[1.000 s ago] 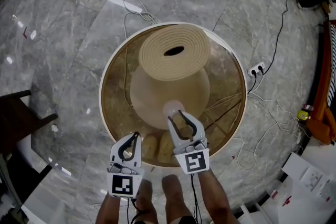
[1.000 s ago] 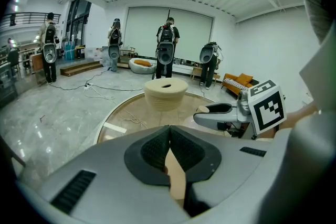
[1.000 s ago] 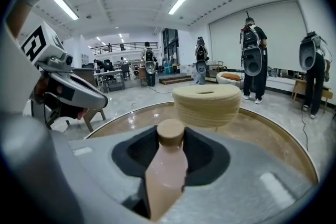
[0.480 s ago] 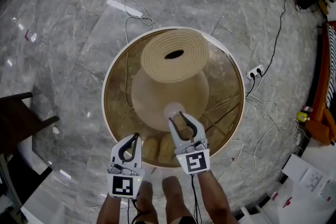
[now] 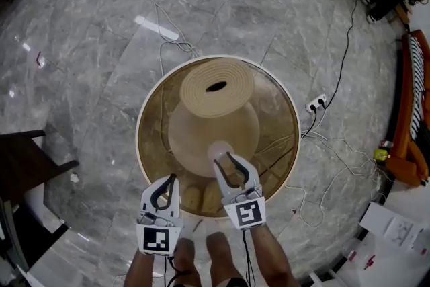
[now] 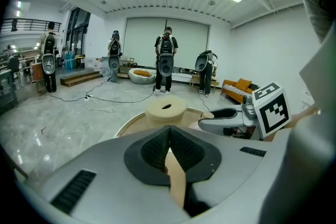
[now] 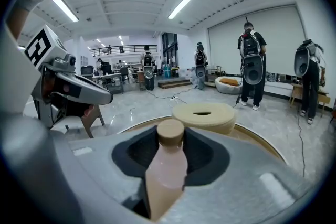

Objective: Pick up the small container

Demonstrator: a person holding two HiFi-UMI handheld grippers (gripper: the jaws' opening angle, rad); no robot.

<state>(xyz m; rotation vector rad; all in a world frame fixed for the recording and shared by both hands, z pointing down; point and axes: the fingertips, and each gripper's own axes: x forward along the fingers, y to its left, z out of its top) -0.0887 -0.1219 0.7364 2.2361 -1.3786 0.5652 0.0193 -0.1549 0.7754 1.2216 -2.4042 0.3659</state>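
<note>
The small container is a pale pink bottle (image 7: 167,168) with a tan cap. It sits between the dark pads of my right gripper (image 7: 170,139), which is shut on its body, the cap poking out past the tips. In the head view the bottle (image 5: 220,150) hangs in my right gripper (image 5: 229,159) over the near part of the round table (image 5: 140,144). My left gripper (image 5: 170,179) is to its left near the table's front rim. Its jaws meet in the left gripper view (image 6: 169,128), shut with nothing between them.
A beige woven stand (image 5: 216,87) with a dark hole in its top fills the table's middle. Cables and a power strip (image 5: 314,104) lie on the marble floor. A dark chair (image 5: 27,165) stands at the left, an orange sofa (image 5: 411,111) at the right. People (image 6: 166,60) stand far off.
Both grippers have risen, the right one carrying the bottle with it; the table now looks smaller and farther below. The jaws look the same.
</note>
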